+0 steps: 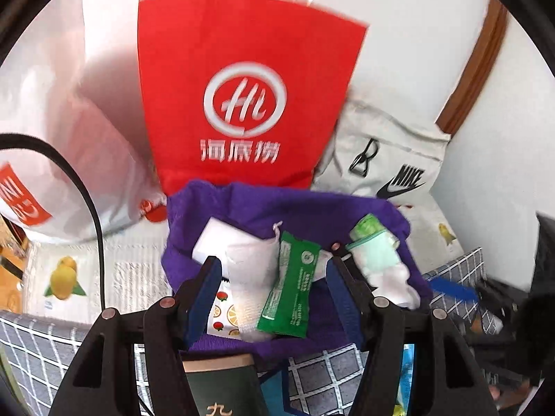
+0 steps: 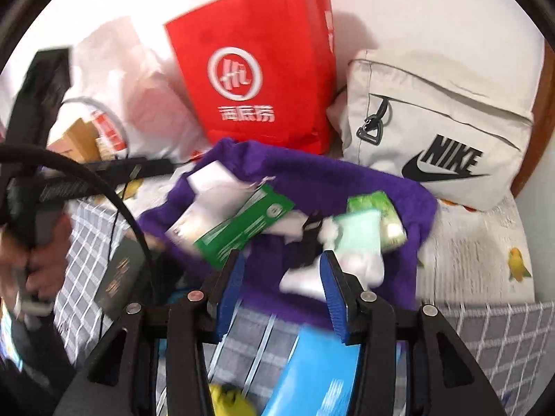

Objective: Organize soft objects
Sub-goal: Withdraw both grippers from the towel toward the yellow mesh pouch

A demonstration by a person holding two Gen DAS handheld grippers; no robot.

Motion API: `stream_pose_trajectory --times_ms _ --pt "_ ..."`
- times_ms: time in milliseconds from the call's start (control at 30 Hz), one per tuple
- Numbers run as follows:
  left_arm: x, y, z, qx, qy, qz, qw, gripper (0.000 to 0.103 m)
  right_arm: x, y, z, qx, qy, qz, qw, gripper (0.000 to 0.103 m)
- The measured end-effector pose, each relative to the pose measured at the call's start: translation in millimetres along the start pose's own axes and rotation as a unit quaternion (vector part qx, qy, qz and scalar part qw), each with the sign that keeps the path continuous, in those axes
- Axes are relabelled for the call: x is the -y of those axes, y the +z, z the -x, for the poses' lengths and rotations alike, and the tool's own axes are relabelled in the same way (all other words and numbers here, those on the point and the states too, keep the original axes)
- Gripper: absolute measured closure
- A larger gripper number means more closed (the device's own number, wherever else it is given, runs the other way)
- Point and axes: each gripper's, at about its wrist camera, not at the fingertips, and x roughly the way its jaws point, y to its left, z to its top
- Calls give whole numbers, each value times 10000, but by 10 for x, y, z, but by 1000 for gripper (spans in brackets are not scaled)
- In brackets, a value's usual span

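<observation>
- The purple cloth point(image 1: 288, 208) is the landmark: it lies spread on the bed with small things heaped on its middle, and both grippers hang above its near edge, pointing down at it.
- The left gripper point(image 1: 274, 277) is released, its jaws standing apart with nothing pressed between them. The green packet point(image 1: 291, 287) and a folded white cloth point(image 1: 249, 277) lie on the purple cloth below the gap, seemingly untouched.
- The right gripper point(image 2: 281, 277) is likewise released and empty; the white sock point(image 2: 347, 270) on the purple cloth sits just beside its right finger.
- A pale green pouch point(image 1: 374, 253) rests near the purple cloth's far right corner, and a white box point(image 1: 211, 239) near its far left.
- Risk: lifting the purple cloth by one edge only would likely tip the heap, and the loose packet and pouch could slide off onto the bed.
- Risk: closing on cloth alone is hard here. Jaws coming down over the pile may catch the green packet or sock together with the fabric.
- Risk: the red paper bag point(image 1: 242, 104) stands upright right behind the purple cloth, with a white plastic bag point(image 1: 69, 121) to its left and a grey sports bag point(image 2: 433, 131) to its right. A pull on the cloth could topple them.
- Both views are blurred, so exact contact is hard to judge.
</observation>
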Motion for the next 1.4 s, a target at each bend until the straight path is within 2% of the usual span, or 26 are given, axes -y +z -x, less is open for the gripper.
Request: stream_pose_trajectory --times_ms 133,233,400,500,567,800,867,933,1033,1100,1233,1300,1400 --pt "113 -6 327 355 -15 -88 9993 39 -226 -338 329 -38 91 170 9998 45" --pt "204 -106 536 469 -9 -172 9987 38 -446 -658 479 -85 75 387 9992 41" --pt "284 -389 813 455 101 -333 9984 38 -758 -1085 400 -394 386 609 9966 44" --pt "222 -628 970 419 128 -249 9987 38 -922 -1236 229 -582 511 821 9936 55" --pt "165 -768 1041 382 165 -209 9989 38 -997 -1277 93 -696 406 962 9921 62" --pt "-91 -1337 1217 277 284 183 9990 38 -1075 -1409 -368 -1270 117 1229 9842 62" --pt "-150 -1494 1203 189 188 312 9992 38 -1095 -1420 -464 -1227 128 1261 9843 68" --pt "-193 -1612 1176 123 155 454 9988 38 -1075 -1391 -457 -1159 280 1127 9864 74" --pt "-230 -1754 1153 20 55 562 9984 38 -1042 -1347 -296 -940 491 1010 9892 74" --pt "-242 -1818 1166 4 47 583 9983 38 -986 -1337 -209 -946 761 824 9892 74" --pt "-257 -1921 1178 -9 11 636 9980 38 -965 -1363 -147 -950 778 710 9899 74" --pt "-273 -1966 1169 -38 -21 685 9976 38 -985 -1433 -147 -1097 865 776 9871 74" --pt "-313 -2045 1153 -83 -13 752 9971 38 -1076 -1509 -249 -1225 692 1049 9845 72"
